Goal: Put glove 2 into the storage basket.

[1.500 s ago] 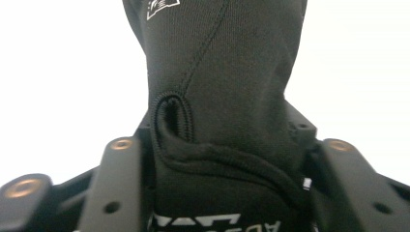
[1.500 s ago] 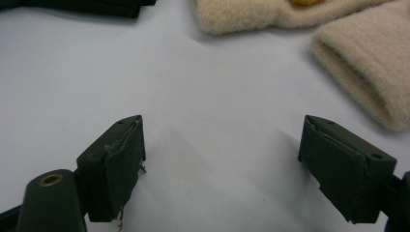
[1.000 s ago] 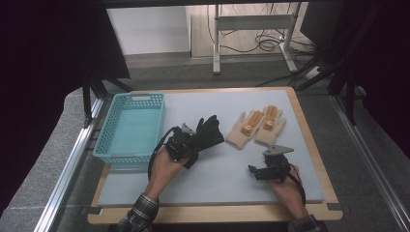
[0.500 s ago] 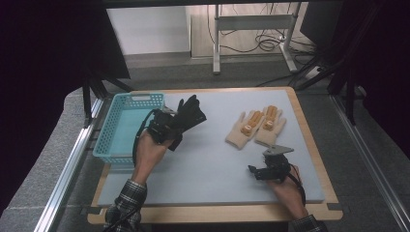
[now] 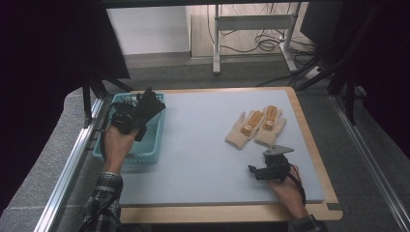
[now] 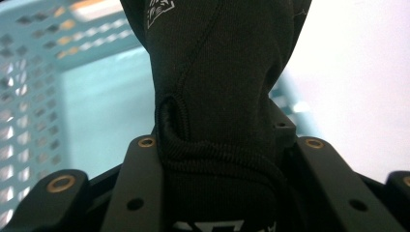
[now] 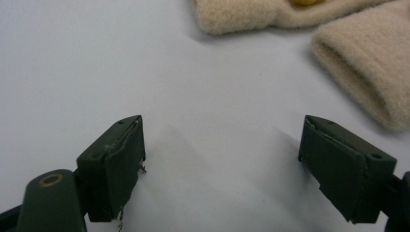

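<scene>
A black glove (image 5: 151,102) (image 6: 217,72) hangs in my left gripper (image 5: 139,112) (image 6: 217,164), whose jaws are shut on its ribbed cuff. The gripper holds it in the air above the right part of the teal mesh basket (image 5: 145,153) (image 6: 38,72) at the table's left edge. A pair of beige gloves with orange patches (image 5: 257,126) (image 7: 367,67) lies flat at the right of the pale blue mat. My right gripper (image 5: 256,172) (image 7: 222,159) rests on the mat just in front of their cuffs, jaws wide open with bare mat between them.
The pale blue mat (image 5: 203,145) lies on a wooden board (image 5: 227,212) with a raised rim. A metal rail (image 5: 72,164) runs along the left of the table beside the basket. Beyond the far edge stand a desk frame and cables (image 5: 251,38).
My left gripper has carried the black glove from the middle of the mat leftward and a little up, to above the basket. The right gripper has stayed in place.
</scene>
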